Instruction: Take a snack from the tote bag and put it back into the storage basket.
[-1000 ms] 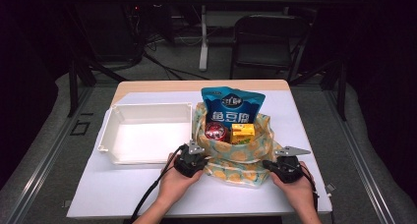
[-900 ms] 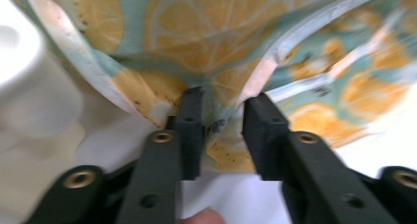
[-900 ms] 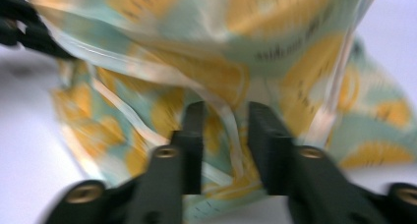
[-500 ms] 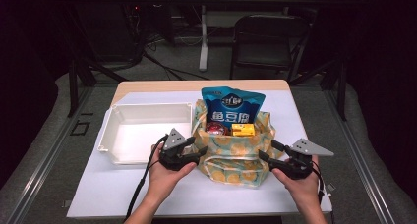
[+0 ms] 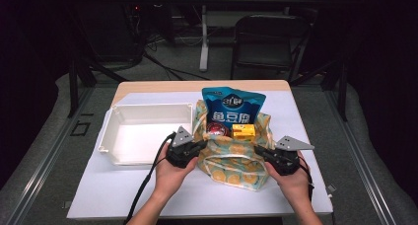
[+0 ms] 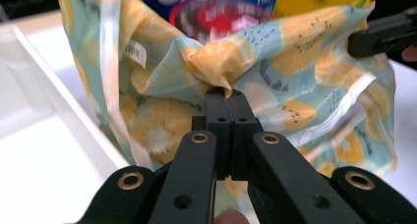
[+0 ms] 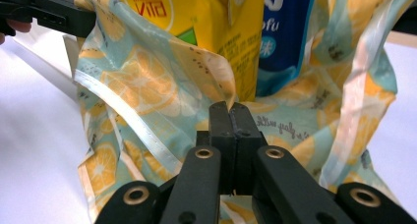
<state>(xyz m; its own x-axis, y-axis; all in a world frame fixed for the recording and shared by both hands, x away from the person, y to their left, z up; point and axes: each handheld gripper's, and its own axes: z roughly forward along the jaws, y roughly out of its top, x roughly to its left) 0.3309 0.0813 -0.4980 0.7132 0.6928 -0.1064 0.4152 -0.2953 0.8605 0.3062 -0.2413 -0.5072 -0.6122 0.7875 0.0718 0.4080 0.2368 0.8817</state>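
The lemon-print fabric bag (image 5: 231, 158) sits on the white table (image 5: 118, 195), mouth upward, its long axis running left to right between the grippers. The left gripper (image 6: 223, 94) pinches a fold of its soft cloth; the right gripper (image 7: 230, 108) clamps the opposite rim. Inside stand a glossy blue snack pouch (image 5: 232, 109), a yellow carton (image 5: 243, 131) and a red packet (image 5: 216, 131). A white plastic tray (image 5: 111, 136) lies beside.

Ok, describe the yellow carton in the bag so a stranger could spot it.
Start at the lemon-print fabric bag beside the white tray. Inside stands a tall blue snack pouch; in front of it, right of the round red pack, sits the yellow carton, the only boxy yellow item.
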